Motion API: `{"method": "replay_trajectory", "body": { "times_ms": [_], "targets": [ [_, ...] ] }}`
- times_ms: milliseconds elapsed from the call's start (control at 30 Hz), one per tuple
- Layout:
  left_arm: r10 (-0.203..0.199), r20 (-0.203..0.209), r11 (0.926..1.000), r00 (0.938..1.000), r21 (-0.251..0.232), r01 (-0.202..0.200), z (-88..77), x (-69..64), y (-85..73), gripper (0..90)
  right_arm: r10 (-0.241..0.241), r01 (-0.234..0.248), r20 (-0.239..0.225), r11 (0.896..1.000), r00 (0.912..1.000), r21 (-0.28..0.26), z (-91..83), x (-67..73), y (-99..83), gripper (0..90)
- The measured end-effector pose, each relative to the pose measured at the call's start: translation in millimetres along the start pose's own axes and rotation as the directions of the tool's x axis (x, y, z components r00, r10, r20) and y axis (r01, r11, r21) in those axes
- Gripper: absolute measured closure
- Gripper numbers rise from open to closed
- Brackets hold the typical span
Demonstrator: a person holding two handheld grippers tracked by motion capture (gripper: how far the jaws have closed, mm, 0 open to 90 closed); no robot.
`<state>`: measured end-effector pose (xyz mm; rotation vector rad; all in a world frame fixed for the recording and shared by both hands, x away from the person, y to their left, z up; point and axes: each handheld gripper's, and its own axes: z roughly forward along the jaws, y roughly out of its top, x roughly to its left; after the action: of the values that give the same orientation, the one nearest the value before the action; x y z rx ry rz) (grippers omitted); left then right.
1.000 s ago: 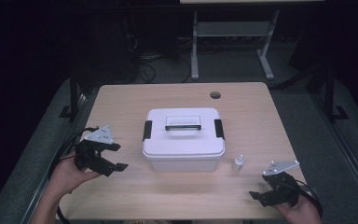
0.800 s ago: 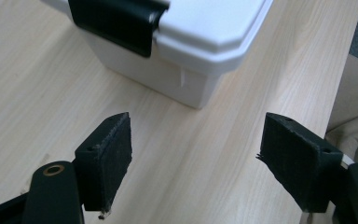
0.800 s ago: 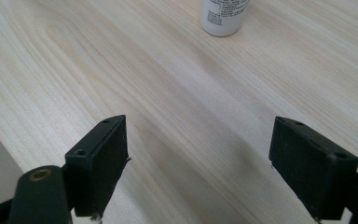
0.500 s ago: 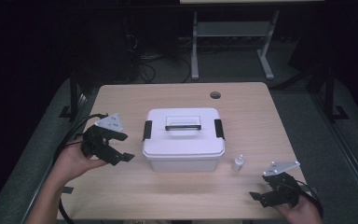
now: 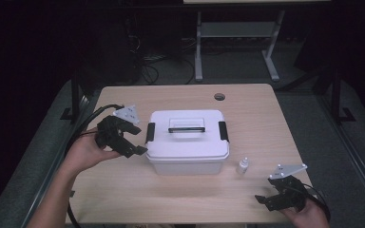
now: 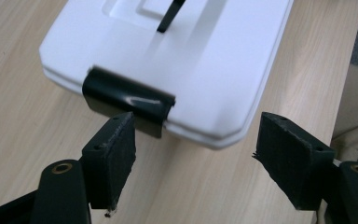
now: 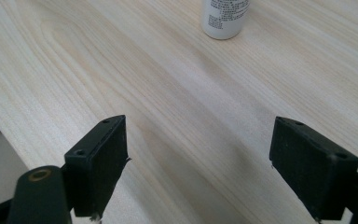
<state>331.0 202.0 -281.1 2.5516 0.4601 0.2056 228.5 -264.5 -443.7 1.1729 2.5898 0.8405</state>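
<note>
Two grippers in play, nothing grabbed yet. On the left, the left gripper sits right at the white box's left black latch; its jaws have just been closing a bit but are spread, with nothing between them. The box sits mid-counter, lid on, both latches look shut. The small bottle stands just right of it. The right gripper idles near the counter's edge, jaws spread wide. Unlatching looks like it's all left to do.
</note>
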Motion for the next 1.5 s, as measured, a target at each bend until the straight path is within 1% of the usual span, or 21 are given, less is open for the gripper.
{"method": "replay_trajectory", "body": {
  "times_ms": [167,300,400,433,467,500,600,733,833,867,933,1000,1033,1067,1167,1200,1233,1300,1367,1400,1500],
  "targets": [
    [0.008,0.011,1.0000,0.9999,0.001,-0.008,6.3,3.3,12.7,28.2,-0.002,0.002,0.000,1.000,1.0000,-0.003,-1.0,-0.7,-0.9,18.6],
    [0.011,0.017,0.9999,0.9998,-0.011,-0.011,9.9,5.5,21.5,29.0,0.000,0.000,0.000,1.000,1.0000,-0.004,-1.5,-0.5,-1.2,18.6],
    [0.023,0.011,0.9996,0.9997,-0.017,-0.023,11.1,7.4,27.9,29.6,0.001,-0.001,0.000,1.000,1.0000,-0.005,-1.7,-0.5,-1.4,18.6],
    [0.018,0.014,0.9996,0.9997,-0.022,-0.018,11.7,7.5,30.4,29.6,0.004,-0.004,-0.002,1.000,1.0000,-0.005,-1.8,-0.3,-1.5,18.6],
    [0.028,0.015,0.9995,0.9995,-0.017,-0.027,12.1,8.4,33.1,30.2,0.002,-0.002,-0.002,1.000,1.0000,-0.006,-1.9,-0.4,-1.5,18.6],
    [0.025,0.017,0.9995,0.9996,-0.019,-0.024,13.3,8.5,35.8,30.8,0.000,0.000,-0.001,1.000,1.0000,-0.006,-1.8,-0.6,-1.4,18.6],
    [0.034,0.017,0.9993,0.9993,-0.017,-0.034,16.8,10.1,44.7,32.3,-0.003,0.003,-0.001,1.000,1.0000,-0.005,-1.7,-0.4,-1.0,18.5],
    [0.048,0.031,0.9988,0.9984,-0.008,-0.047,24.0,11.2,56.8,34.6,-0.005,0.005,0.001,1.000,1.0000,-0.003,-1.1,0.0,-0.6,18.5],
    [0.058,0.051,0.9983,0.9970,-0.008,-0.058,31.3,11.8,64.4,36.4,-0.004,0.004,0.000,1.000,1.0000,-0.003,-0.8,-0.1,-0.8,18.5],
    [0.067,0.054,0.9977,0.9963,-0.002,-0.067,33.4,12.1,66.7,37.3,-0.005,0.005,0.000,1.000,1.0000,-0.003,-1.0,-0.4,-0.9,18.6],
    [0.063,0.059,0.9980,0.9963,-0.007,-0.063,37.9,12.0,70.7,38.8,-0.005,0.005,0.004,1.000,1.0000,-0.002,-1.6,-0.8,-1.2,18.6],
    [0.074,0.062,0.9973,0.9954,-0.002,-0.074,40.7,12.7,74.3,41.0,-0.004,0.004,0.004,1.000,1.0000,-0.006,-2.1,-1.0,-1.7,18.5],
    [0.070,0.068,0.9975,0.9953,0.001,-0.070,42.2,12.8,75.9,41.4,-0.004,0.004,0.006,1.000,1.0000,-0.006,-2.5,-1.1,-2.0,18.6],
    [0.078,0.067,0.9969,0.9947,0.003,-0.079,43.5,13.5,77.5,42.1,-0.002,0.002,0.007,1.000,1.0000,-0.006,-2.8,-1.3,-2.2,18.5],
    [0.078,0.074,0.9969,0.9942,0.007,-0.079,47.9,14.0,81.8,46.0,-0.006,0.006,0.012,1.000,0.9999,-0.010,-3.4,-1.9,-2.6,18.4],
    [0.087,0.079,0.9960,0.9931,0.014,-0.088,48.9,15.1,83.5,47.4,-0.006,0.006,0.012,1.000,0.9999,-0.010,-3.5,-2.1,-2.7,18.4],
    [0.084,0.082,0.9963,0.9931,0.011,-0.085,50.7,15.1,84.7,49.7,-0.005,0.005,0.011,1.000,0.9999,-0.010,-3.7,-2.1,-2.9,18.4],
    [0.092,0.092,0.9954,0.9915,0.019,-0.094,54.4,16.0,87.5,52.5,-0.002,0.002,0.010,1.000,0.9999,-0.010,-4.0,-1.9,-2.9,18.4],
    [0.103,0.096,0.9939,0.9901,0.030,-0.106,58.4,16.5,90.4,58.0,-0.002,0.002,0.011,1.000,0.9999,-0.012,-4.2,-2.1,-3.0,18.4],
    [0.097,0.103,0.9944,0.9899,0.033,-0.101,59.9,16.7,91.9,59.6,-0.001,0.001,0.011,1.000,0.9999,-0.012,-4.2,-2.2,-3.1,18.4],
    [0.103,0.118,0.9936,0.9877,0.034,-0.108,64.0,19.3,96.7,66.0,-0.004,0.004,0.011,1.000,0.9999,-0.010,-3.8,-2.5,-3.3,18.4]
  ]
}}
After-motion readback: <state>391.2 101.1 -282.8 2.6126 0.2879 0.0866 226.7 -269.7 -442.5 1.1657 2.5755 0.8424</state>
